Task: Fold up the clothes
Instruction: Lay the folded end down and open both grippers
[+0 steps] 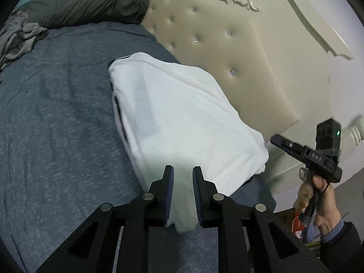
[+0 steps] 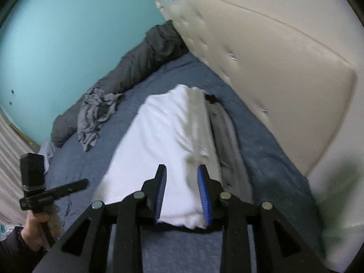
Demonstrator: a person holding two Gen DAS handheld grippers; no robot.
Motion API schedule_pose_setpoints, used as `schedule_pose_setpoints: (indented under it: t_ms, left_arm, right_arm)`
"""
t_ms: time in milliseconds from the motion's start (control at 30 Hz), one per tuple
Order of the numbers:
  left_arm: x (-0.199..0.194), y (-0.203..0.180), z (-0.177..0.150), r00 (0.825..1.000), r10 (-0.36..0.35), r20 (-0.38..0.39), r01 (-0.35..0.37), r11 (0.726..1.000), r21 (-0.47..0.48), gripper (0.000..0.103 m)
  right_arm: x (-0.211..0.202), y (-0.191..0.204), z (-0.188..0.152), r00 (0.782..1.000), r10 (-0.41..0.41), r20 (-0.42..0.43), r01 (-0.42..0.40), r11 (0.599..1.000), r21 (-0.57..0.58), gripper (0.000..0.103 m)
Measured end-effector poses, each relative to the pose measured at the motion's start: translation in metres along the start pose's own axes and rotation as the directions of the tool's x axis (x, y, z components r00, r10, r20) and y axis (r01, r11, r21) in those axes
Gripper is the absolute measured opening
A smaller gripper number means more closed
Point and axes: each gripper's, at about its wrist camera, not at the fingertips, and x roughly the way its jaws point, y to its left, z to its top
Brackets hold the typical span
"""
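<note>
While white folded garment (image 1: 182, 113) is laid on blue-grey bed (image 1: 56, 113) beside cream headboard (image 1: 216, 52), near edge is seen between slightly parted jaws of left gripper (image 1: 183, 170) and right gripper (image 2: 182, 170); firm pinch cannot be told. Grey crumpled cloth (image 2: 95, 116) is left well apart.

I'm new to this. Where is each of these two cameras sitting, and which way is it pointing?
Left wrist view: sits on the left gripper, looking down along its fingers at the white garment on the blue bed sheet; the person's right hand shows at right.
Right wrist view: sits on the right gripper, facing the same garment; the left hand shows at lower left.
Shared: the garment, bed sheet, cream headboard, dark bedding roll and crumpled grey cloth.
</note>
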Motion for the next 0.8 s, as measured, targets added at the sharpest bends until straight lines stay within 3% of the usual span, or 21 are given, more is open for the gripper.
schedule_pose_setpoints:
  t_ms: [67, 200, 367, 500, 567, 800]
  left_arm:
    - [0.013, -0.003, 0.001, 1.0, 0.002, -0.017, -0.002, 1.0, 0.01, 0.018]
    - [0.03, 0.002, -0.006, 0.999, 0.031, -0.043, -0.03, 0.999, 0.018, 0.018]
    - [0.038, 0.014, -0.014, 0.998, 0.012, -0.066, -0.012, 1.0, -0.001, 0.018]
    - [0.027, 0.015, -0.003, 1.0, 0.007, -0.027, -0.007, 1.0, 0.002, 0.019]
    - [0.027, 0.018, 0.004, 1.0, 0.011, -0.015, -0.011, 1.0, 0.004, 0.019]
    - [0.035, 0.026, 0.01, 1.0, 0.012, -0.007, -0.012, 1.0, 0.014, 0.019]
  right_arm:
    - [0.009, 0.005, 0.003, 0.999, 0.037, -0.007, -0.037, 0.999, 0.001, 0.024]
    - [0.045, 0.002, -0.006, 0.993, -0.034, -0.113, 0.033, 0.999, -0.011, 0.019]
    - [0.05, -0.009, -0.014, 0.991, -0.016, -0.13, 0.021, 0.999, 0.032, 0.018]
    - [0.032, 0.0, 0.017, 0.998, -0.036, -0.05, 0.037, 0.999, 0.013, 0.02]
    - [0.032, 0.006, 0.041, 0.998, -0.046, -0.032, 0.046, 0.999, -0.001, 0.026]
    - [0.093, 0.033, 0.115, 0.984, -0.136, -0.115, 0.124, 0.986, -0.113, 0.028]
